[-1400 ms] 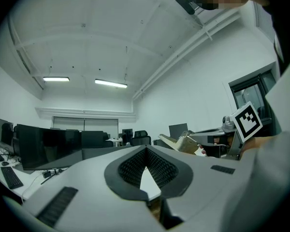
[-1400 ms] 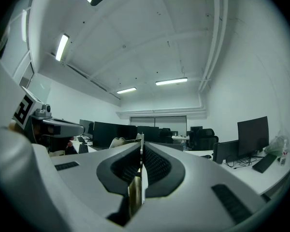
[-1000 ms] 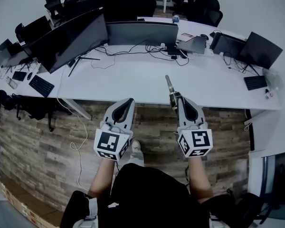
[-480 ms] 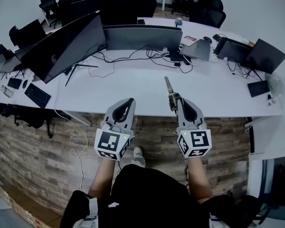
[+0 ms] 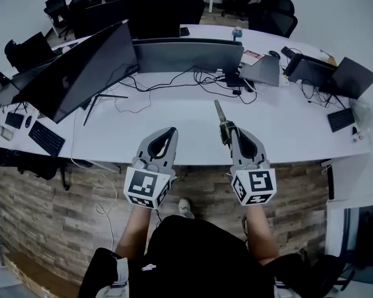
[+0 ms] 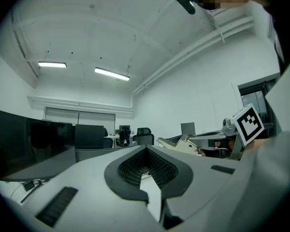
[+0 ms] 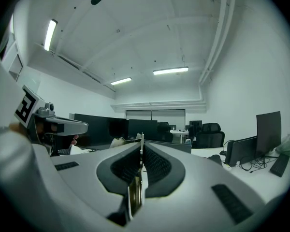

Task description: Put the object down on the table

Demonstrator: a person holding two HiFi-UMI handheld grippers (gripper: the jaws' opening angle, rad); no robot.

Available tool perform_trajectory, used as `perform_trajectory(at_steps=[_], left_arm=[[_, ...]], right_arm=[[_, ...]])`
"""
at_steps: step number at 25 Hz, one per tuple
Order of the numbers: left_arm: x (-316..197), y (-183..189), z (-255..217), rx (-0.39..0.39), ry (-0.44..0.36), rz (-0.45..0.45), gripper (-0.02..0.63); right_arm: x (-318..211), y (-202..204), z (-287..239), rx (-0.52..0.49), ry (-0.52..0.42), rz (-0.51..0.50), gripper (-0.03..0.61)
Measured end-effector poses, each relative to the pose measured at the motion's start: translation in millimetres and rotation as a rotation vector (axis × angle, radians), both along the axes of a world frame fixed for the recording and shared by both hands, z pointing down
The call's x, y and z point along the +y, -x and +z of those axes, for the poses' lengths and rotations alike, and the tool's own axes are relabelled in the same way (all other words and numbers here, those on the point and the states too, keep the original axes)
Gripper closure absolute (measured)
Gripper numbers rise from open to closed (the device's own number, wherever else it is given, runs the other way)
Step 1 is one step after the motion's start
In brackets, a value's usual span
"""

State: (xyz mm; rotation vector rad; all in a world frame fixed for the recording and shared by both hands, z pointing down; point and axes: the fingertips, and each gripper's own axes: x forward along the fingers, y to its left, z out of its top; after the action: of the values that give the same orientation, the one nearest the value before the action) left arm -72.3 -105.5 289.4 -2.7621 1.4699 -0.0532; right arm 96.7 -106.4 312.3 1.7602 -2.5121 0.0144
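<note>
Both grippers have come forward over the near edge of the white table. My right gripper is clamped on a thin metal tool, tip pointing far, not set down. Left gripper closed, empty. Monitors and cables on the far side; wood floor near.

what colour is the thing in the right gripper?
Brassy yellow body, grey tip. The tool in the right gripper shows best in the head view.
</note>
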Motion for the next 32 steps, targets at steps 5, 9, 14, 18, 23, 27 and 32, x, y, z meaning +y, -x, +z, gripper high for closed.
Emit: perform_trajectory(at_steps=[5,9,14,18,23,27,32], left_arm=[[-19,4,5,0.013,0.023,0.032,0.601],[-30,7,10,0.015,0.034,0.041,0.601],[-37,7,26,-0.01,0.047,0.044,0.601],[-39,4,35,-0.01,0.071,0.045,0.601],[-49,4,50,-0.015,0.099,0.006,0.601],[-57,-1,60,-0.001,0.133,-0.019,0.601],[-66,-4,80,0.0,0.165,-0.053,0.601]], right_arm=[[-21,10,5,0.005,0.014,0.016,0.552],[-30,16,11,0.006,0.023,0.017,0.552],[-36,15,25,0.003,0.051,0.02,0.554],[-41,14,34,0.008,0.069,0.012,0.554],[-53,11,49,0.012,0.1,-0.014,0.554],[-65,10,64,0.022,0.133,-0.045,0.554],[-78,9,81,0.037,0.17,-0.082,0.554]])
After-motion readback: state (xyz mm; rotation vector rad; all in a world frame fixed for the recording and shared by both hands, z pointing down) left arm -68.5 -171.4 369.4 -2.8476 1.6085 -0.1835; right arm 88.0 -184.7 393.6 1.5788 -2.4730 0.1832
